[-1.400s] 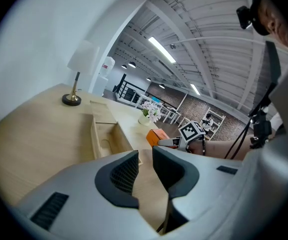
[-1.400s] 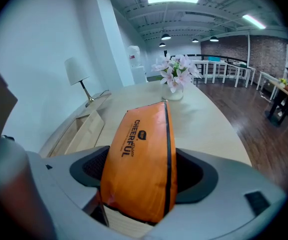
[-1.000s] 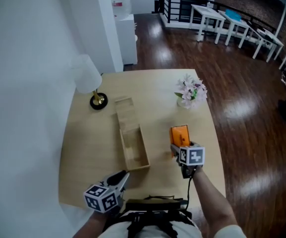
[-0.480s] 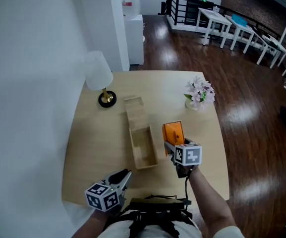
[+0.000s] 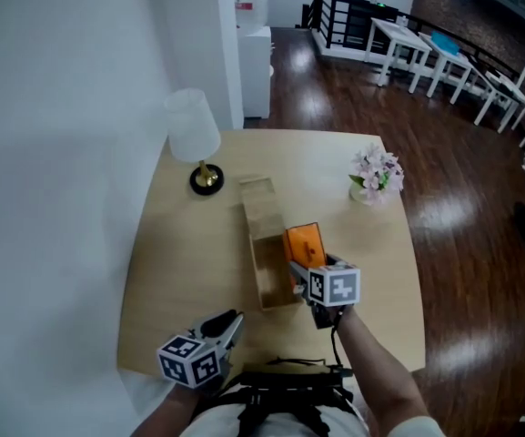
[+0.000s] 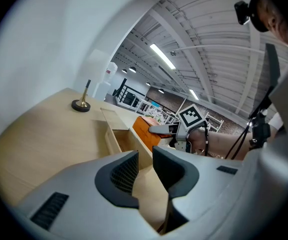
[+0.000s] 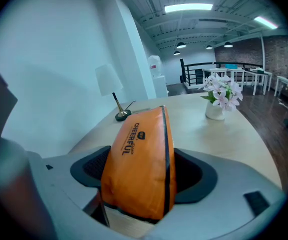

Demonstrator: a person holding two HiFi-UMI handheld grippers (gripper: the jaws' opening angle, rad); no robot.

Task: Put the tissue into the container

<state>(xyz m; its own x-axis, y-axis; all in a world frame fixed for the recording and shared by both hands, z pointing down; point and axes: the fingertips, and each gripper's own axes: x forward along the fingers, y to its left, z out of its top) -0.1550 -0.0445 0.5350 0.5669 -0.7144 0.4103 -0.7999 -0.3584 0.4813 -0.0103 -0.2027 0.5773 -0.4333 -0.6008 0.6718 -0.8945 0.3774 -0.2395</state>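
A pale wooden bench (image 5: 176, 262) stands against a white wall, with a lamp (image 5: 196, 135) at upper left and flowers (image 5: 377, 173) at upper right. In the last second the right gripper (image 5: 306, 260) has carried the orange tissue pack (image 5: 304, 242) leftward, from clear of the wooden container (image 5: 260, 208) to over its right wall at frame centre, so lowering it in looks to be the next step. The right fingers pinch the pack by its sides. The left gripper (image 5: 228, 322), at lower left, holds nothing, with its fingers slightly spread.
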